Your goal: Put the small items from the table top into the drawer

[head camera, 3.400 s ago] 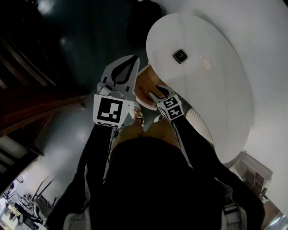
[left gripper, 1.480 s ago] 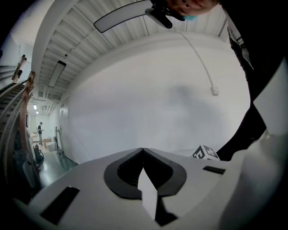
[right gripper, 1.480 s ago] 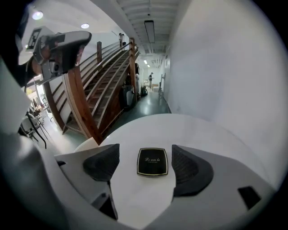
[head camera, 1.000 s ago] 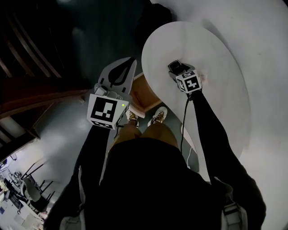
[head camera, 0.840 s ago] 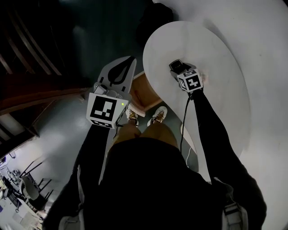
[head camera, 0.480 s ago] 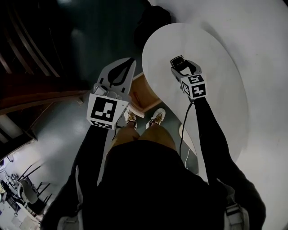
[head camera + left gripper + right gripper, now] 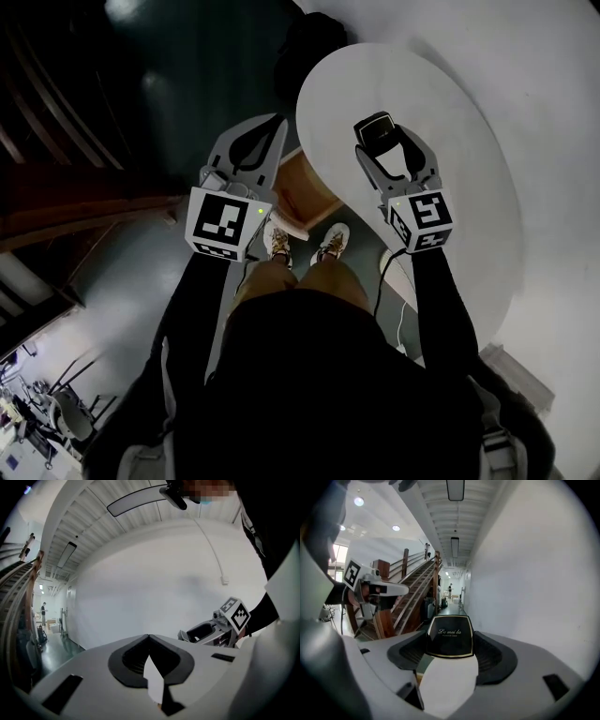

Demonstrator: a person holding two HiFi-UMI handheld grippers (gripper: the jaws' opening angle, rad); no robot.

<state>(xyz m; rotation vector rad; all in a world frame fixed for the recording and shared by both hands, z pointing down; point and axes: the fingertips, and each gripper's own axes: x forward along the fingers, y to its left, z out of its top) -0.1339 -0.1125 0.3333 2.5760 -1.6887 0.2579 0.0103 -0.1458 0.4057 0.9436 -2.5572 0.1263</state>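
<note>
Evidently stands partway through; shows the right gripper with jaws clenched on a small black box, gold-edged with faint lettering, held in the air above the white desk; counts the pick-up as done; judges the carry to the drawer and the release as left to do; finds no other small item on the visible desk top, so reads this as possibly the last one; shows the left gripper with jaws pressed together on nothing, raised just beside the desk edge, over the drawer. Leaves the drawer largely covered by the left gripper and the desk rim, only a patch of brown wood showing; cannot tell its contents; cuts off the desk's right side at the frame edge; loses the floor around it in darkness.
</note>
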